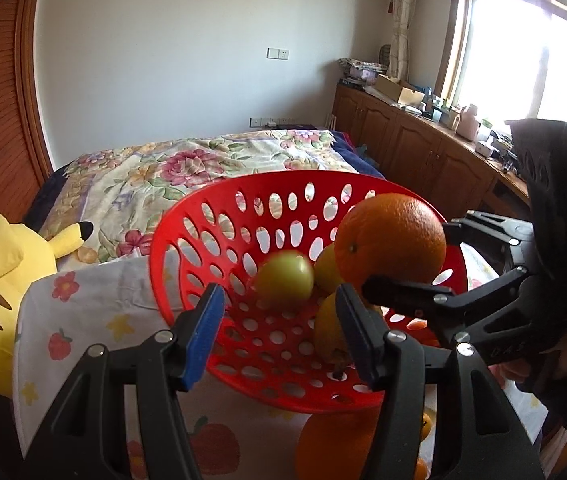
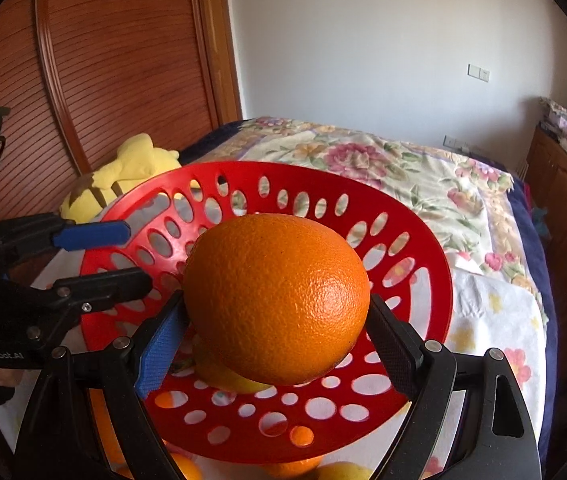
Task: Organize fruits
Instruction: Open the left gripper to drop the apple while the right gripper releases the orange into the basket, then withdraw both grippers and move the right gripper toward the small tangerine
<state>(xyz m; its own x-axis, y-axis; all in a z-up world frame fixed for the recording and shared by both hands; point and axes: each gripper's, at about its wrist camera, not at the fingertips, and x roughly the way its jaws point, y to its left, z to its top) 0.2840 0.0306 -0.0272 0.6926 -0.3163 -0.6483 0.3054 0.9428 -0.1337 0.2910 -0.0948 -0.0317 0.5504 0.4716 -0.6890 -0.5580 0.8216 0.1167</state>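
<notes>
With your left gripper spread and empty at the red basket's near rim, a small green fruit blurred inside, lower your right gripper, clamped on the big orange, gently beside the yellow fruits.

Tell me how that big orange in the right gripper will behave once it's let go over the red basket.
The orange is round, so it will probably roll toward the fruits already in the red basket. Its pebbled peel likely grips the right gripper well. It looks fairly heavy.

Red perforated basket; orange orange; floral bedspread.
</notes>
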